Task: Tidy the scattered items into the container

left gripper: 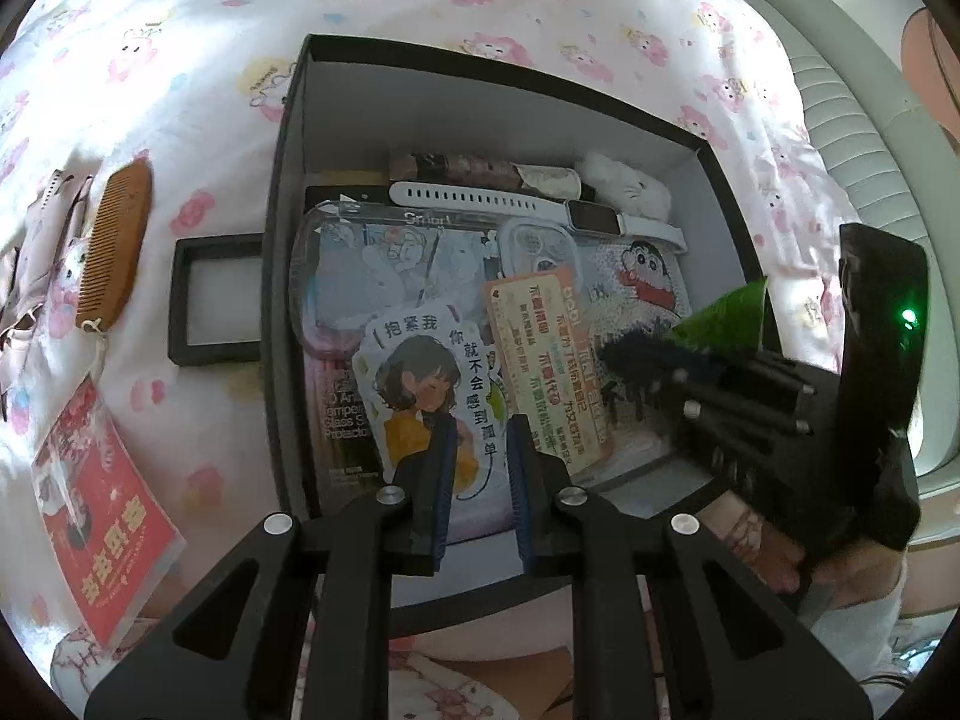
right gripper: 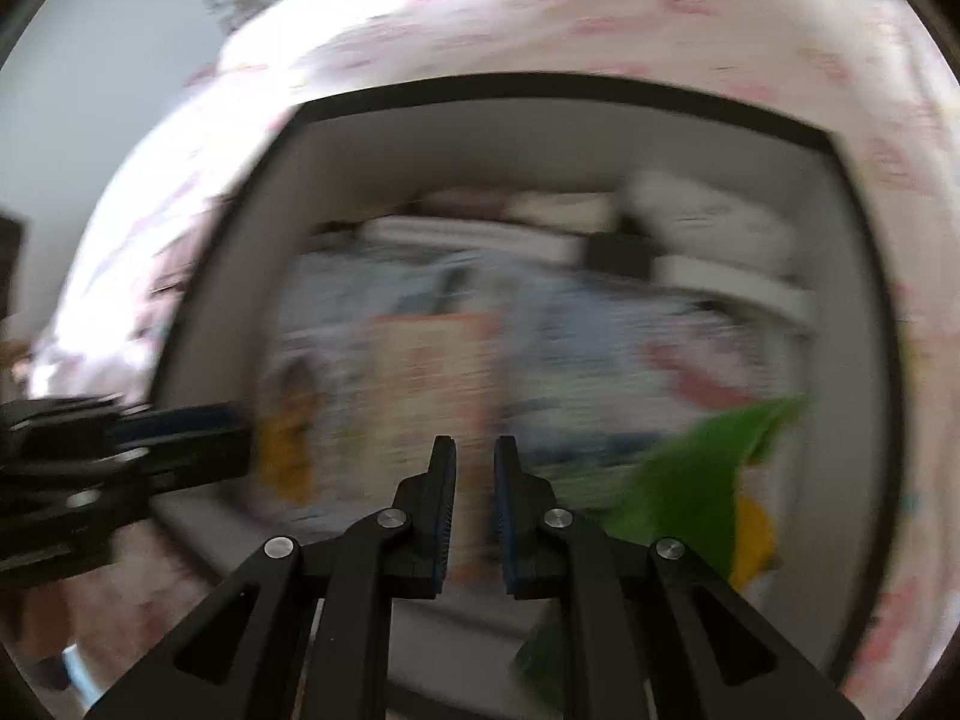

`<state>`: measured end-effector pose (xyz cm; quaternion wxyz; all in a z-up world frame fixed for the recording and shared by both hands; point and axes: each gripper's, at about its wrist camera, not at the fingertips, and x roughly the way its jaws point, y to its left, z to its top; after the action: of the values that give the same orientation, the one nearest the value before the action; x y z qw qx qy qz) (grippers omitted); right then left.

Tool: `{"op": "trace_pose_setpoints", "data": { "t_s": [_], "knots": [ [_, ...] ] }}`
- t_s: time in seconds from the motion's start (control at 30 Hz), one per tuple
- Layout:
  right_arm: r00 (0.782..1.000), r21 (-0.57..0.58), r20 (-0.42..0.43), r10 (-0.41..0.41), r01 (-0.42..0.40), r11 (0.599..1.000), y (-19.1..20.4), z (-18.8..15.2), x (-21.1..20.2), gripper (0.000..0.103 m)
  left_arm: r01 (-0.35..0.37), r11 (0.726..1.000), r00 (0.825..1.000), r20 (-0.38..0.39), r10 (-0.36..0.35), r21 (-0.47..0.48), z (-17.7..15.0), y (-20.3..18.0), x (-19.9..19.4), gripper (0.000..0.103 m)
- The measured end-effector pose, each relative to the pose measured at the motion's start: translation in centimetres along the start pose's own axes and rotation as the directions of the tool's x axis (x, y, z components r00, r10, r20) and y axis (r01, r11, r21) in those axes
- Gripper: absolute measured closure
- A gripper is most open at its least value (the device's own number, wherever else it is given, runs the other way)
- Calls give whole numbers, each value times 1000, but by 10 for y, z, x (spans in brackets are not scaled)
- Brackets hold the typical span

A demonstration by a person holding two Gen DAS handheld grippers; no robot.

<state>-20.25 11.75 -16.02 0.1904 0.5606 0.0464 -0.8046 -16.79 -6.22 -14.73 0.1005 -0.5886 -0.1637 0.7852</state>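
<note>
Hovering over the box [left gripper: 288, 276], left tongs [left gripper: 477, 450] and right tongs [right gripper: 474, 468] slightly parted, empty, comb [left gripper: 114, 246] lengthwise near-upright outside.

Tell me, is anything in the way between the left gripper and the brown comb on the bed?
Yes. The left gripper hovers over the black box, so its left wall stands between it and the comb. The small black frame lies flat just past that wall, also on the way. Lifting over both should probably work.
</note>
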Motion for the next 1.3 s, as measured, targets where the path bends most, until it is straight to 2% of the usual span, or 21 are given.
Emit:
{"op": "trace_pose_setpoints", "data": {
  "t_s": [0.1, 0.17, 0.33, 0.43, 0.53, 0.63, 0.73, 0.87, 1.0, 1.17, 1.23, 1.3],
  "knots": [
    [1000, 21, -9, 11, -10, 1000, -8, -1, 2, 93, -6, 1000, 1000, 2, 6, -6, 1, 1, 2, 87],
    [999, -19, -38, 19, -20, 1000, 1, -4, 8, 93, -9, 1000, 1000, 0, 9, -6, 1, 1, 3, 87],
    [983, -40, -115, 144, -149, 988, 14, -13, 20, 92, -13, 1000, 1000, 6, 13, -6, 1, 1, 1, 87],
    [982, -44, -107, 155, -160, 986, 14, -15, 15, 92, -8, 1000, 1000, 11, 8, -21, 2, 4, -1, 87],
    [991, -7, -56, 124, -125, 992, 2, -14, 5, 92, 12, 1000, 1000, 5, -12, -21, 2, 4, -1, 87],
    [985, 23, -10, 173, -173, 985, -7, -14, -7, 92, 48, 999, 999, -2, -48, -7, 2, -1, 5, 87],
    [978, 1, -24, 209, -209, 978, -1, -12, -7, 92, 45, 999, 999, -25, -45, -17, 5, -5, 18, 87],
    [973, 10, -82, 216, -216, 976, 7, -21, 4, 92, -14, 1000, 998, -68, 13, -25, 7, -7, 35, 87],
    [978, 13, -79, 194, -194, 981, 11, -25, 3, 91, -37, 999, 996, -76, 35, -23, 8, -9, 42, 90],
    [986, 8, -29, 163, -163, 987, 24, -25, -13, 91, -11, 1000, 1000, -7, 11, 6, 1, -13, 18, 89],
    [991, -28, 6, 133, -132, 991, 33, -27, -29, 89, 34, 999, 999, 30, -34, 19, -8, -15, -1, 87],
    [992, -58, 57, 109, -106, 993, 40, -28, -49, 85, 40, 998, 997, 67, -42, 41, -16, -22, -18, 85]
  ]
}}
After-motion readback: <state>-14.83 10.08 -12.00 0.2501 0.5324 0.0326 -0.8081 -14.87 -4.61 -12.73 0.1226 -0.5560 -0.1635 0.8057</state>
